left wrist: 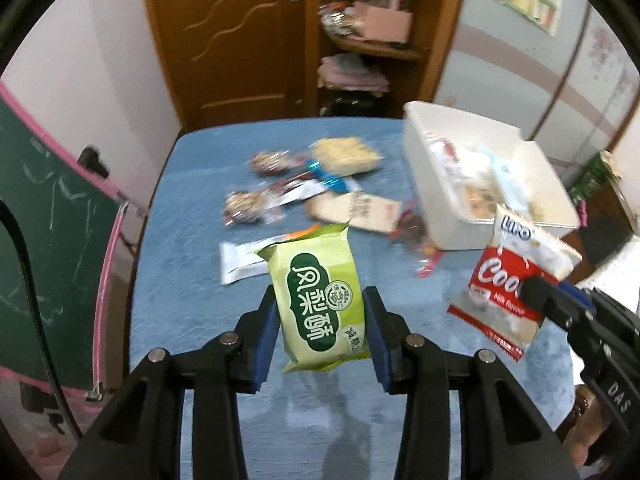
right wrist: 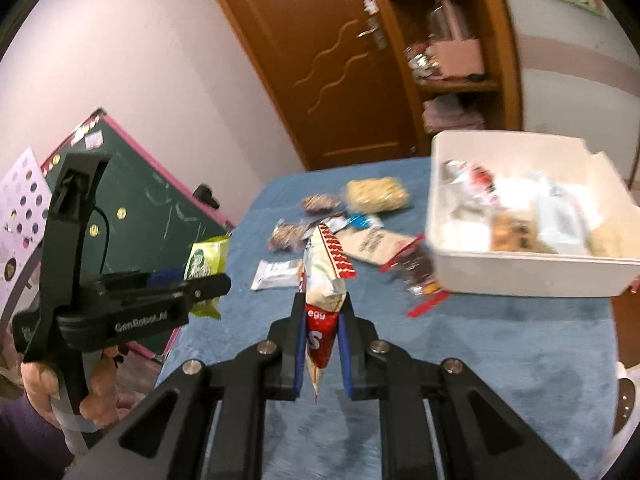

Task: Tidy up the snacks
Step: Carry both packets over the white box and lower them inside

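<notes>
The green pastry packet (left wrist: 320, 296) hangs lengthwise in the left gripper (left wrist: 322, 304), its long axis running away from the camera toward the table's far edge, printed face up and tilted a little to the left. The blue pads clamp its two long sides near the lower half, so the jaws are clenched on it, and the packet is lifted clear of the blue table (left wrist: 192, 288).

The red-and-white cookie packet (right wrist: 323, 300) stands nearly upright in the right gripper (right wrist: 322, 312) — long axis vertical, serrated red end pointing up and away, seen edge-on. The jaws are pinched tight on its lower red part, well above the table.

In the right wrist view the left gripper is held level, side-on, by a hand (right wrist: 96, 392) wrapped round its grip at the table's left edge.

The white bin (right wrist: 532, 272) sits at the far right corner, already holding several snacks. Loose snacks (left wrist: 304, 184) lie scattered across the middle toward the far edge.
</notes>
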`<state>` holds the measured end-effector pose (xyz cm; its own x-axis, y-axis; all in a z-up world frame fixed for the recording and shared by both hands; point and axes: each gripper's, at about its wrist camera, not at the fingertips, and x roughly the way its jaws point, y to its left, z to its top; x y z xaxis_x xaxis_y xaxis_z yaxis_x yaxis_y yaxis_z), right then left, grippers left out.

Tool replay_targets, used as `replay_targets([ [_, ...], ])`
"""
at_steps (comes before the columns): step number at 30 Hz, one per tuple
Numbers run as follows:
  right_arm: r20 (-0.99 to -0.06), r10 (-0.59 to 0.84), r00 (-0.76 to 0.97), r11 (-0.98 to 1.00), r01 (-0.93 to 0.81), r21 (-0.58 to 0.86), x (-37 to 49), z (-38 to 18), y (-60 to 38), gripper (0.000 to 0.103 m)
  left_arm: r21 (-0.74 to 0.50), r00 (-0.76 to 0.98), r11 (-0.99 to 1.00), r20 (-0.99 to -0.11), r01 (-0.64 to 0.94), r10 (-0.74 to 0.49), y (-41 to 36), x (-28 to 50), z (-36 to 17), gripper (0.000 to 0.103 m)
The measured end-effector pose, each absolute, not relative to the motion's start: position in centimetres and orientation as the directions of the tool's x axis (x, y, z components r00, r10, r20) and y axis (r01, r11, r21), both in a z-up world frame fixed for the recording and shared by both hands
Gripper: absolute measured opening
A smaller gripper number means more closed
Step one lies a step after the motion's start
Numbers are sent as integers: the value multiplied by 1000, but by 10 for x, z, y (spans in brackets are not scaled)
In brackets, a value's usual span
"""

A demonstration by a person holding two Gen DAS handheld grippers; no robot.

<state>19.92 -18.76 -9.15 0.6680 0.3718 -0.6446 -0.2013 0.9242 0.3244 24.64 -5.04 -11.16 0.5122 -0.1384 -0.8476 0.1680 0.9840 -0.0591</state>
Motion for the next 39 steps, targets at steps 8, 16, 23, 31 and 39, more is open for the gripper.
replay_targets([
  [8, -592, 261, 762, 955, -112, 276, 190, -57, -248, 14, -47, 542, 959, -817, 279, -197, -127, 252, -85, 39],
  [16, -581, 138, 802, 971, 6, 239, 206, -47, -302, 14, -67, 563, 938, -785, 340, -260, -188, 270, -68, 39],
  [23, -587, 68, 807, 973, 77, 218, 230, -48, -333, 14, -38, 592, 931, -762, 364, -263, -226, 297, -66, 39],
  [31, -646, -39, 763, 966, 194, 171, 279, -68, -370, 14, -34, 581, 920, -766, 391, -275, -269, 336, -85, 39],
  [39, -706, -84, 703, 963, 239, 123, 308, -94, -378, 16, 3, 564, 913, -788, 407, -249, -297, 357, -111, 41],
])
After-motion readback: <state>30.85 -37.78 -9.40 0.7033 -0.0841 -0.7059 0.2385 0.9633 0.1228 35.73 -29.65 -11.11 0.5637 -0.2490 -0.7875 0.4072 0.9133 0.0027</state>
